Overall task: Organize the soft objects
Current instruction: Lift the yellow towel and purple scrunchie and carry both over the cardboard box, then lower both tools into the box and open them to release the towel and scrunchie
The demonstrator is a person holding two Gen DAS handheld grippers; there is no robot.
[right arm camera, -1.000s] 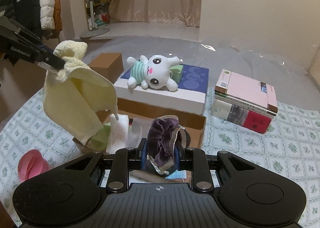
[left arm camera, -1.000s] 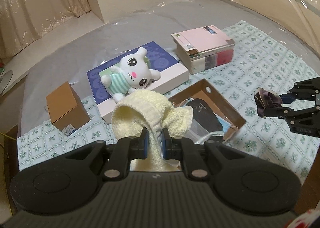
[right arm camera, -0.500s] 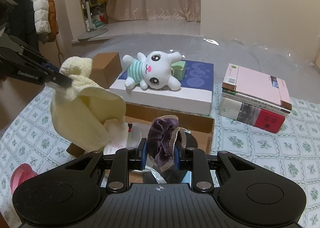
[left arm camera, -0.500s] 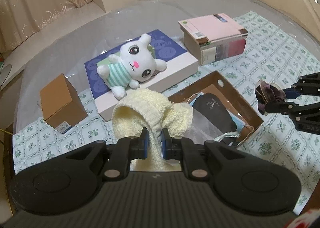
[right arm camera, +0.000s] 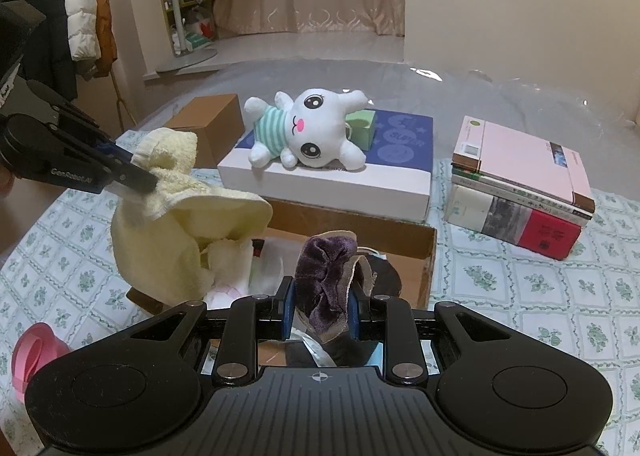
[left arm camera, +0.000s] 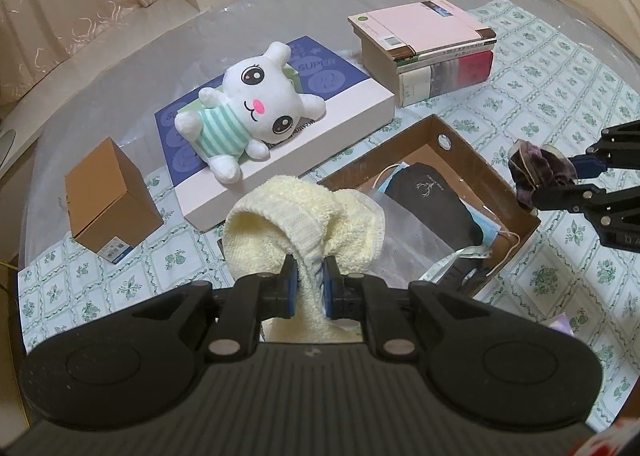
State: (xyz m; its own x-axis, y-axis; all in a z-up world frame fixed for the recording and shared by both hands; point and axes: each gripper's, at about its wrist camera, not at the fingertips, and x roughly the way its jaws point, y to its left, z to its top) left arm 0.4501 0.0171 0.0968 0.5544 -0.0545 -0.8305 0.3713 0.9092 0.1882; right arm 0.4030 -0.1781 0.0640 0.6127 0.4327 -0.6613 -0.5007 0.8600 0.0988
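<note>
- A pale yellow towel [left arm camera: 304, 224] is gripped by the left tool [left arm camera: 309, 288], hanging over the cardboard box [left arm camera: 480, 176]'s near-left corner.
- A purple scrunchie [right arm camera: 326, 276] is clamped in the right tool [right arm camera: 320, 316] above the box.
- Placing seems underway; lowering and release into the box come next.

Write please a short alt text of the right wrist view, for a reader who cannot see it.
The right gripper holds a purple velvet scrunchie above an open cardboard box, while the left gripper dangles a yellow towel beside it. Behind lie a white plush bunny and stacked books.
</note>
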